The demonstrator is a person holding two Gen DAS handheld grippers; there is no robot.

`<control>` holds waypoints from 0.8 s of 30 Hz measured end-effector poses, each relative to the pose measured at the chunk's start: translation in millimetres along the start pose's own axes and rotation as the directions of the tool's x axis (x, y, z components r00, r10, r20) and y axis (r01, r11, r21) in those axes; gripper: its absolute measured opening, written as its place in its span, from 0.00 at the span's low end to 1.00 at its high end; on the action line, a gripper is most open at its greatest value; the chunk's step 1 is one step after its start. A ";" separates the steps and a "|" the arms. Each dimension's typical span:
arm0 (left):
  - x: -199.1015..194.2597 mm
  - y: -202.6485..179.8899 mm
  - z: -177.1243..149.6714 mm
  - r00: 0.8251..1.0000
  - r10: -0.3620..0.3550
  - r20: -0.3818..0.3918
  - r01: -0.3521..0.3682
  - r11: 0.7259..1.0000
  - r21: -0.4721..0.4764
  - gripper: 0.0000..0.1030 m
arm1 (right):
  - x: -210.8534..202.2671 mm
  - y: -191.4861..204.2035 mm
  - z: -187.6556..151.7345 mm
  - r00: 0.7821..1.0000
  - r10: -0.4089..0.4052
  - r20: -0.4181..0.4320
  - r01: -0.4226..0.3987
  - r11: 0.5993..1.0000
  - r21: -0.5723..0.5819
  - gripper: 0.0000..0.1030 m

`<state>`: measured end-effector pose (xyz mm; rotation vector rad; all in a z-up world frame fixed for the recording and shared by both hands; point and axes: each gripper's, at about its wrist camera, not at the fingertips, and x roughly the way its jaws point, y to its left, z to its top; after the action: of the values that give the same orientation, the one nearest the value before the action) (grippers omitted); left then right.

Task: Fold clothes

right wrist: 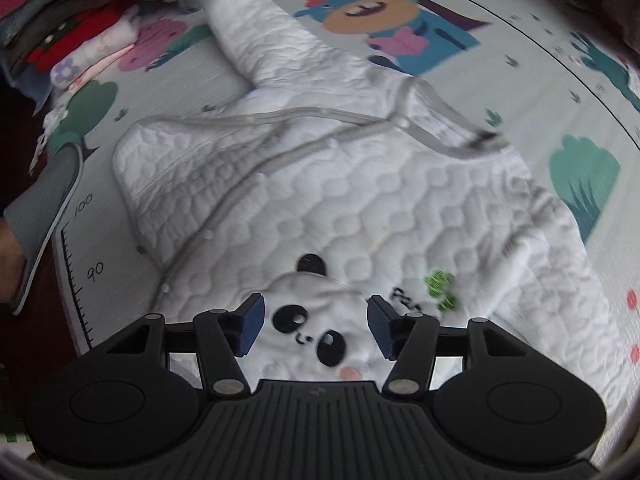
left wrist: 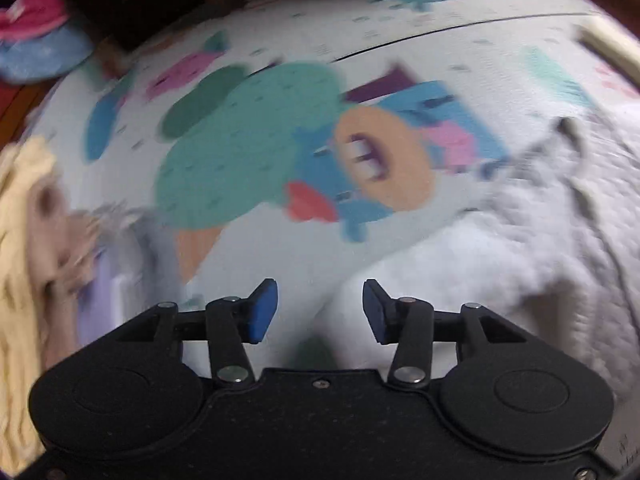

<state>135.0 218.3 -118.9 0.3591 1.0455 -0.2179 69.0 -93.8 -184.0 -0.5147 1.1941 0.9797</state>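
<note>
A white quilted baby jacket with grey trim lies spread on a cartoon play mat, one sleeve stretched to the far left. It has a panda face patch near its lower edge. My right gripper is open, its blue pads on either side of the panda patch, just above it. In the blurred left wrist view the same jacket fills the right side. My left gripper is open and empty over the jacket's left edge and the mat.
A pile of folded clothes sits at the mat's far left corner. A cream knitted garment and a lilac piece lie left of the left gripper. A pink and blue item lies on the floor beyond the mat.
</note>
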 end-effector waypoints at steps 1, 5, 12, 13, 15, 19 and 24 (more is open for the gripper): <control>0.1 -14.8 -2.3 0.998 -0.055 -0.006 0.055 0.998 0.042 0.45 | 2.2 3.4 1.4 1.000 0.007 -0.003 -0.007 1.000 -0.004 0.56; 4.3 -86.3 -15.6 0.946 -0.312 -0.093 0.325 0.921 0.213 0.49 | 10.9 17.1 7.2 0.999 0.037 -0.017 -0.037 0.999 -0.019 0.56; 38.9 -160.6 -59.4 0.886 -0.357 -0.296 0.435 0.862 0.260 0.49 | 26.2 41.1 17.2 0.995 0.088 -0.042 -0.090 0.995 -0.044 0.57; 40.2 -163.0 -61.7 0.880 -0.354 -0.317 0.437 0.865 0.248 0.36 | 28.4 44.6 18.7 0.994 0.095 -0.046 -0.097 0.994 -0.048 0.58; 42.7 -167.9 -66.4 0.866 -0.349 -0.357 0.442 0.869 0.223 0.04 | 31.8 49.2 21.4 0.993 0.106 -0.051 -0.109 0.993 -0.050 0.60; 25.6 -171.0 -33.9 0.794 -0.508 -0.333 0.555 0.830 0.055 0.03 | 28.9 36.4 26.2 0.994 0.109 -0.020 -0.109 0.994 0.008 0.60; 29.2 -196.5 -12.2 0.746 -0.604 -0.280 0.629 0.777 0.000 0.03 | 35.3 3.6 28.1 0.987 0.157 0.037 -0.161 0.950 0.266 0.59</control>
<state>72.0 42.0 -186.3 0.1097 1.4061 -0.8448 82.6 -57.4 -207.3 -0.1974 1.3462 0.9372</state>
